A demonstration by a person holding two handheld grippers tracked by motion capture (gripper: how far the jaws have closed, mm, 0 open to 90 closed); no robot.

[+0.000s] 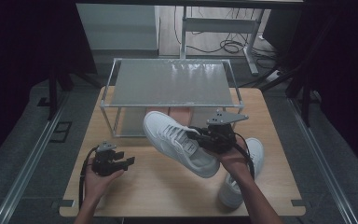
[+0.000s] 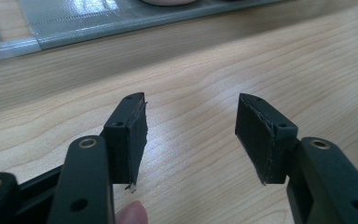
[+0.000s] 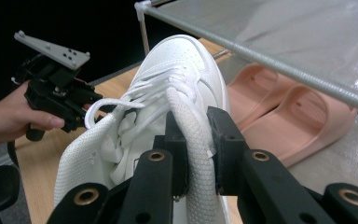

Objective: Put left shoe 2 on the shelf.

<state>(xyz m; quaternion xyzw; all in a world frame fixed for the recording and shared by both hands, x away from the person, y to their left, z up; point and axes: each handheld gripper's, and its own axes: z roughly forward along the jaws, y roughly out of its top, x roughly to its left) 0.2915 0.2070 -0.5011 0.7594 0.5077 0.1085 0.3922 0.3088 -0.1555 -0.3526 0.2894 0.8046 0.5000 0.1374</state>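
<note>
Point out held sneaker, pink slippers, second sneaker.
held sneaker (image 3: 186,58), right gripper view, toe cap.
pink slippers (image 3: 303,114), right gripper view, strap of nearer slipper.
second sneaker (image 1: 256,148), high view, toe.

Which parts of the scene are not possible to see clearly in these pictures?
- Second white shoe, high view: mostly hidden behind the right forearm and right gripper.
- Pink slippers, high view: mostly covered by the rack's top shelf.
- Held white shoe, right gripper view: heel cut off by the bottom edge.

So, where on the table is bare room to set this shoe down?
Bare wood lies between the left tool and the held sneaker, down to the table's near edge. It is crowded at the right by the second sneaker and under the rack by pink slippers.
</note>
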